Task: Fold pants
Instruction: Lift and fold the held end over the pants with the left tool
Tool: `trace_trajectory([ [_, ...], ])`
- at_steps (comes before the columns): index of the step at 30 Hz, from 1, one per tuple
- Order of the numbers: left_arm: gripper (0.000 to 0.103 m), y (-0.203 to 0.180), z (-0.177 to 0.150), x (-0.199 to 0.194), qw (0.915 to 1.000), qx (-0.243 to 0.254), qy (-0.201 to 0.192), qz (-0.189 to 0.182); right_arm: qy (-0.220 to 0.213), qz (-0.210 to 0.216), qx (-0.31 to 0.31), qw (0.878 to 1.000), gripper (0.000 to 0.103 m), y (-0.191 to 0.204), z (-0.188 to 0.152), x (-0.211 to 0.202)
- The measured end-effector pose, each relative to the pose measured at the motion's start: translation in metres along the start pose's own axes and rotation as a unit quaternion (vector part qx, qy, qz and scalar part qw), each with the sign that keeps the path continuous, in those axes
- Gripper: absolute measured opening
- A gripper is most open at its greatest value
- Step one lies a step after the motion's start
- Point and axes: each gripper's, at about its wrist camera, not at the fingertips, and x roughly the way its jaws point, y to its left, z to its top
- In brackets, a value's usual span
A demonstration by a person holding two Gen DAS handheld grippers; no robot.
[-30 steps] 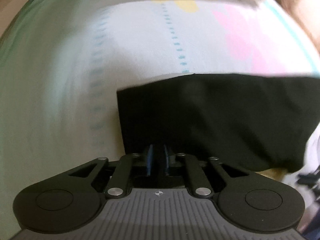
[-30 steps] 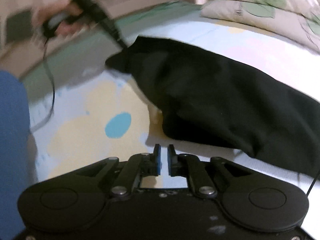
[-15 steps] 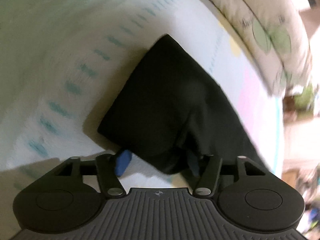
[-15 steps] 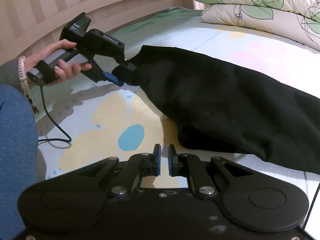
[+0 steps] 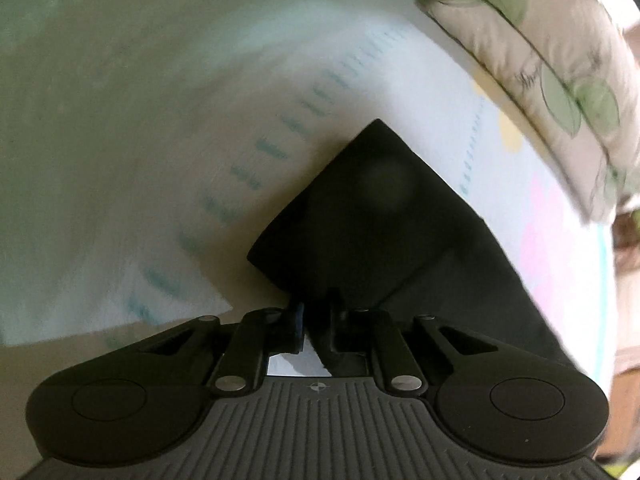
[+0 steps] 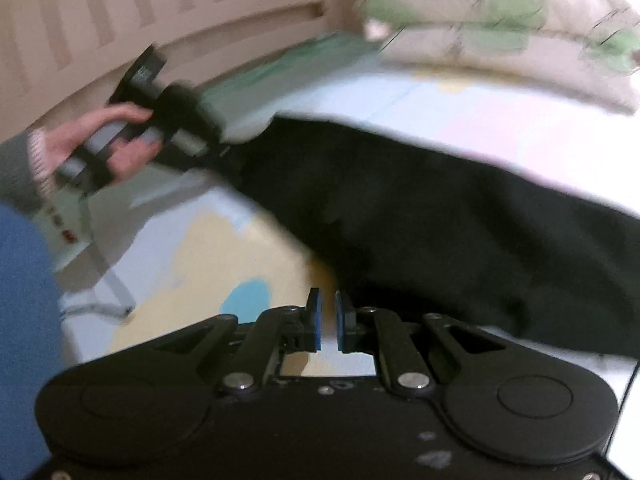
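Black pants [image 5: 380, 208] lie spread across a pastel patterned bedsheet [image 5: 160, 120]. In the left wrist view one corner of them points away from me, and my left gripper [image 5: 316, 312] is closing its jaws on the near edge of that corner, with black fabric pinched between the pads. The right wrist view shows the pants [image 6: 440, 220] stretching from the left to the far right. A hand [image 6: 120, 136] holds the left gripper [image 6: 224, 148] at their left end. My right gripper [image 6: 325, 308] hovers by the pants' near edge, its blue pads almost together with nothing between them.
Leaf-print pillows [image 6: 500, 28] lie at the bed's far end, also seen as pillows [image 5: 540, 60] at upper right. A slatted wooden headboard [image 6: 160, 12] runs behind. A blue-clad leg [image 6: 24, 320] is at the left, with a cable [image 6: 112, 280] trailing on the sheet.
My left gripper rolled, dropped to the pants' corner, opened wide around it, then closed on the fabric. The right gripper stayed where it was, and its view is now blurred.
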Motion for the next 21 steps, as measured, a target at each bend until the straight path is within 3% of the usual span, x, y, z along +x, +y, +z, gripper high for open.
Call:
trace_trajectory([
  [5, 0.012, 0.002, -0.005, 0.003, 1.0, 0.006, -0.002, 0.004, -0.024, -0.039, 0.029, 0.999, 0.011, -0.013, 0.01, 0.016],
  [7, 0.012, 0.007, -0.006, 0.0, 1.0, 0.006, -0.001, -0.003, 0.008, -0.052, 0.025, 0.998, 0.011, -0.015, 0.009, 0.027],
  [11, 0.013, 0.009, -0.008, -0.007, 0.9998, 0.019, 0.006, -0.009, 0.057, -0.002, -0.013, 0.998, 0.011, -0.005, -0.004, 0.013],
  [14, 0.013, 0.008, -0.01, -0.019, 0.9994, 0.03, 0.007, -0.017, 0.016, -0.031, -0.035, 0.999, 0.011, -0.001, -0.009, -0.012],
  [18, 0.016, 0.0, -0.008, -0.034, 0.9988, 0.044, 0.003, -0.021, -0.043, -0.059, 0.011, 0.997, 0.011, -0.013, 0.003, -0.016],
  [21, 0.019, -0.008, -0.007, -0.034, 0.9967, 0.081, 0.001, -0.003, -0.029, -0.062, 0.018, 0.998, 0.011, -0.019, 0.008, 0.007],
])
